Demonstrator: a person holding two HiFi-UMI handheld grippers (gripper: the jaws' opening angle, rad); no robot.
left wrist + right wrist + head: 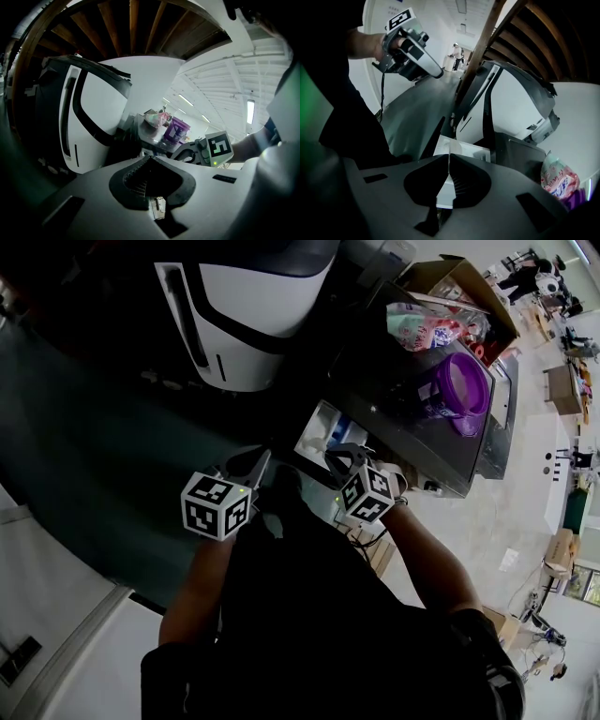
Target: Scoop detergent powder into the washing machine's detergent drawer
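The left gripper is being held with its two dark jaws closed tip to tip, and nothing is being gripped between them. The right gripper is likewise being carried with its jaws pressed together and empty. In the head view both are being held side by side in front of the person's body, near each other but apart, each being pointed away from the person.

Just beyond the right gripper's jaw tips, a white plastic detergent drawer is being seen pulled out from the front of a dark-topped washing machine; no part of either gripper is touching it. A purple round detergent tub is being left standing on the machine's top, well apart from both grippers. Behind the tub, a pink-and-white plastic bag is being kept at the mouth of an open brown cardboard box. To the left of the machine, a large white-and-black curved housing is being faced by the left gripper
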